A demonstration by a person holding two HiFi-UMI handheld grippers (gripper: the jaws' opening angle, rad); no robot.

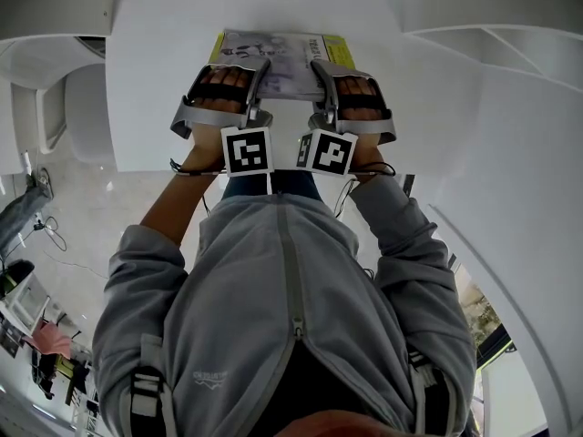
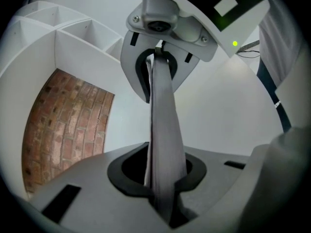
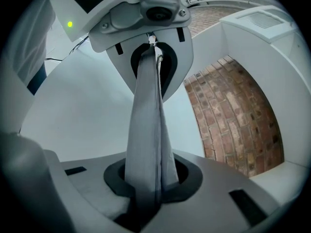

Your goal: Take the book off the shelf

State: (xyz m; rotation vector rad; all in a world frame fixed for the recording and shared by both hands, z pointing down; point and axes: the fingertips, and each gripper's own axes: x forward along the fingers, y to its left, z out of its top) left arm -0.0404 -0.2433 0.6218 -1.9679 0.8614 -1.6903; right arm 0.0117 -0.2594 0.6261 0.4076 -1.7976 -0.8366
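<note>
My left gripper (image 1: 261, 73) and right gripper (image 1: 321, 73) both have their jaws clamped on the book (image 1: 278, 55), one at each side. They face each other, with the thin book running edge-on from one to the other, and neither hand is nearer. It hangs cover-up over the white bench (image 1: 155, 80), out of the shelf (image 2: 73, 33) compartments beyond. I judge that setting it down calls for both hands lowering together, level.

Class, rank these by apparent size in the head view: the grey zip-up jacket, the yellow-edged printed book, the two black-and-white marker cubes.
1. Grey zip-up jacket (nearest the camera, which inflates it).
2. Yellow-edged printed book.
3. Left marker cube and right marker cube, which look alike, so unranked.
</note>
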